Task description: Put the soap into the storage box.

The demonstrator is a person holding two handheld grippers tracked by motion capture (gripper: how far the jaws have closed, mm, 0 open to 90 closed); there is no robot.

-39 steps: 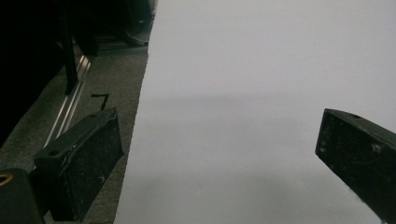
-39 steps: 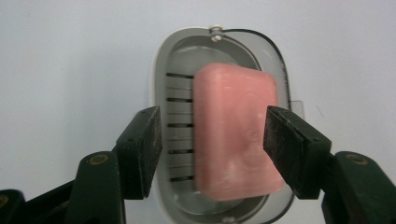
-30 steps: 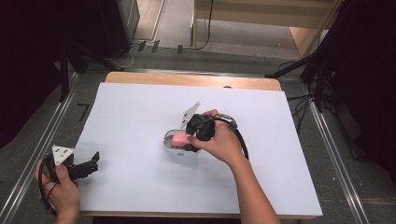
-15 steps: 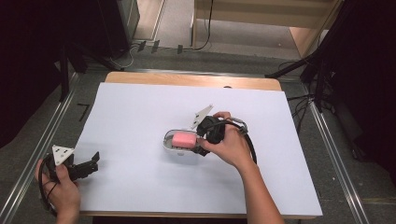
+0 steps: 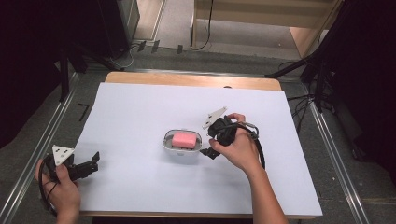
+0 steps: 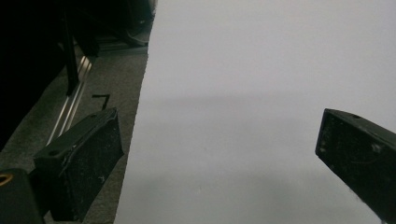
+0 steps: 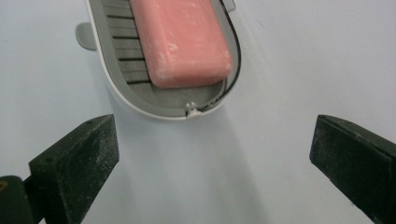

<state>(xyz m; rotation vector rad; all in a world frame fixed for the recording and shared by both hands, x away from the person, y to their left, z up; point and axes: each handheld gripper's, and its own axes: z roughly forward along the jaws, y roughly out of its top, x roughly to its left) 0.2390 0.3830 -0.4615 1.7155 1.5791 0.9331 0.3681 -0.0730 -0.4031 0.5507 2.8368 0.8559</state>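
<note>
Worktop: a wooden-edged worktop (image 5: 191,79) covered by a large white sheet (image 5: 140,112), seen from above, with grey floor and metal rails (image 5: 46,135) running along both sides.

Person: two forearms come in from the near edge; the right hand (image 5: 240,149) rests near the middle of the sheet, the left hand (image 5: 58,186) at the near left corner.

Right hand-held gripper: the right hand-held gripper (image 5: 205,148), black with a grey three-cornered plate on top and a looping black cable (image 5: 259,149), sits just right of the dish. Its jaws have just been opening and now stand wide apart, with bare white sheet between them. In the right gripper view (image 7: 212,158) the dish's rounded end lies just ahead of the jaws, clear of both.

Left hand-held gripper: the left hand-held gripper (image 5: 95,161) lies at the sheet's near left edge, well apart from the dish. The left gripper view (image 6: 219,144) shows its jaws spread wide and holding nothing, one over the grey floor, the other over the white sheet.

Soap dish: an oval white plastic soap dish with a slatted grey insert (image 5: 169,142) stands on the sheet near the centre; a small tab sticks out from its side (image 7: 84,35).

Soap: a pink rectangular bar of soap (image 5: 184,139) lies flat inside the dish, on the slats (image 7: 182,39).
</note>
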